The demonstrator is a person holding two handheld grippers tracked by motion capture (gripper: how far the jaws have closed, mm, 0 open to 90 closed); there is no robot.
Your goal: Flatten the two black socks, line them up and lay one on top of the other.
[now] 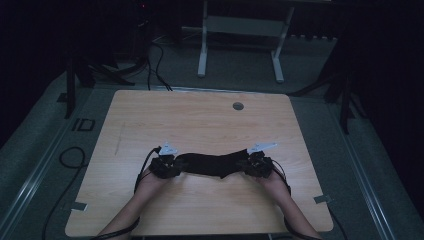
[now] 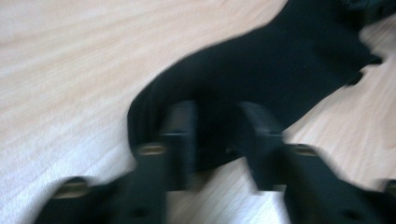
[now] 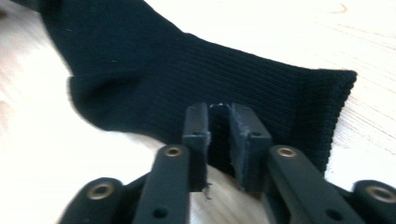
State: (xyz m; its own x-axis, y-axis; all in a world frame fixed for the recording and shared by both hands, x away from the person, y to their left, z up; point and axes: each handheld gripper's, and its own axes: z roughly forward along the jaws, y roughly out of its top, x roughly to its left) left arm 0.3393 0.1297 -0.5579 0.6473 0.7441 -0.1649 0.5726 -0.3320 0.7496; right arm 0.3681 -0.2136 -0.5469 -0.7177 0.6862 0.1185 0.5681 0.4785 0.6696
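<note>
A black sock [image 1: 215, 164] lies stretched across the near middle of the wooden desk [image 1: 200, 120], with one gripper at each end of it. The left gripper [image 2: 217, 135] sits at the toe end; its fingers [image 2: 180, 135] stand a narrow way apart with the sock's edge between them, and the blur there leaves it unclear whether the pads press the cloth, though the gap suggests they do not. The right gripper [image 3: 219, 140] is at the ribbed cuff end, its fingers [image 3: 250, 140] also narrowly parted, straddling the lower edge of the cuff with a visible slot between the pads, so the cloth looks loose rather than pinched. The step in hand looks like letting the sock go once it is laid out flat. To do it well, both pairs of fingers should widen enough that the pads come clear of the knit on both sides before either hand moves, since a ribbed cuff snags easily and a dragged edge would bunch the sock again. Each hand should then draw back along its own line, away from the sock's ends and slightly upward, not sideways across the cloth. Releasing both ends together keeps the sock from springing toward one side. The heel bulge on the near edge should stay flat on the desk.
</note>
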